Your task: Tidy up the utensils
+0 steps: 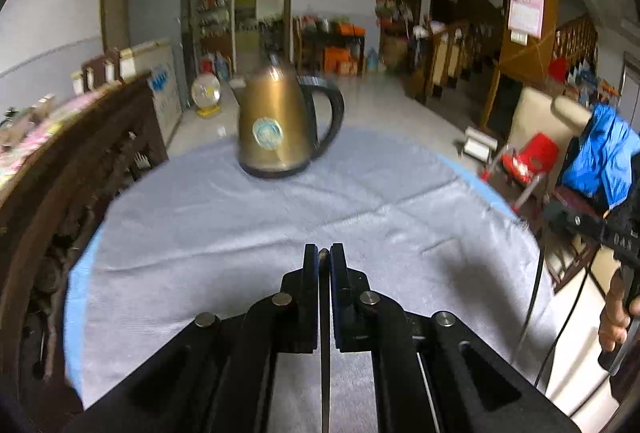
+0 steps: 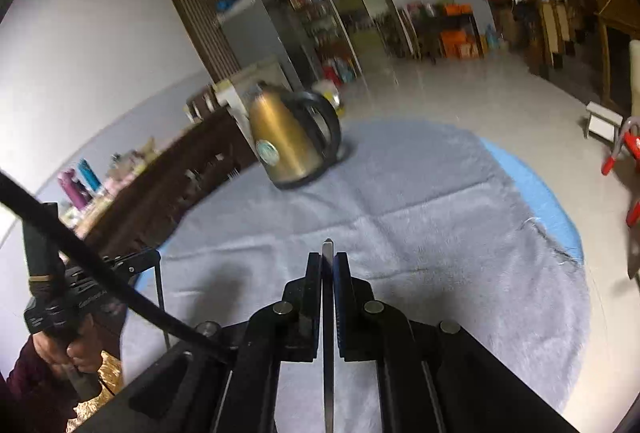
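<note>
On the grey-clothed tabletop point(image 1: 248, 217) only a kettle point(image 1: 276, 125) stands; my left gripper point(image 1: 324, 253) and right gripper point(image 2: 328, 257) each clamp a thin utensil, neither placed yet.

A round surface point(image 1: 76, 297) with a light blue rim carries a creased grey fleecy cloth point(image 1: 280, 225); a brass-coloured metal kettle with black handle point(image 1: 276, 125) stands at its far side.

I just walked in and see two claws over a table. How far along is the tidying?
Each claw is shut on a thin metal utensil: the left claw on one utensil, the right claw on another. On the grey cloth only the kettle remains. Still left: putting both away; no holder is in view.
</note>
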Available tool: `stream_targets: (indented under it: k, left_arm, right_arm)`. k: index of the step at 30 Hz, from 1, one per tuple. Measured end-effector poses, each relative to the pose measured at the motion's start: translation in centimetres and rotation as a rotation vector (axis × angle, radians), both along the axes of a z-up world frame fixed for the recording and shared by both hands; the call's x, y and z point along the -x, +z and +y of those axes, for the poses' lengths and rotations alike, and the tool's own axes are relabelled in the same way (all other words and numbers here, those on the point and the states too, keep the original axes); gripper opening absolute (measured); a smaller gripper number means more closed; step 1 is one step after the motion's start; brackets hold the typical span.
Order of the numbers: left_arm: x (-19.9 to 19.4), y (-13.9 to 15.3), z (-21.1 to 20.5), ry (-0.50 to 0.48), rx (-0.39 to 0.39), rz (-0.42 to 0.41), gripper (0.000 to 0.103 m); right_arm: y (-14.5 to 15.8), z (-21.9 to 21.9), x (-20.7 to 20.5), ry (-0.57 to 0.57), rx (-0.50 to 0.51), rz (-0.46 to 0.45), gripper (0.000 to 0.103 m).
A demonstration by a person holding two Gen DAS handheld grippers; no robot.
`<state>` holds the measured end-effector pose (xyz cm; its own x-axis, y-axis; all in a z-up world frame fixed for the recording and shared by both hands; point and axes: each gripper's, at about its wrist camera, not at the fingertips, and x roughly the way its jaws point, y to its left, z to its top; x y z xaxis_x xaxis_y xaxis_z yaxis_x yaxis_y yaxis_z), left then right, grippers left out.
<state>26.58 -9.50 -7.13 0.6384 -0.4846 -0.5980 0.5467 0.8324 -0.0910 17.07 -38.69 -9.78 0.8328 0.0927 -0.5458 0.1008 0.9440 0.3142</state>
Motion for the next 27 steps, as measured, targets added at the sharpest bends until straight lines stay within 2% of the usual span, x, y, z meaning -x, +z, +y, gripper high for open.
stream_targets:
  k: [5, 11, 21, 27]
  left_arm:
    - [3.5, 3.5, 3.2, 0.069, 0.061, -0.108, 0.005]
    - [6.6, 6.2, 6.0, 0.114, 0.133, -0.181, 0.005]
    - [12.1, 11.4, 7.5, 0.137, 0.227, -0.338, 0.005]
    - [15.5, 14.3, 7.1, 0.113, 0.282, -0.425, 0.005]
  right_arm:
    - [3.2, 2.5, 5.1, 0.022, 0.055, -0.123, 0.006]
    - [5.6, 5.7, 9.7, 0.015, 0.104, -0.262, 0.006]
    - [9.7, 10.2, 15.7, -0.041, 0.256, -0.432, 0.006]
    - [13.0, 12.0, 17.2, -0.064, 0.281, -0.536, 0.006]
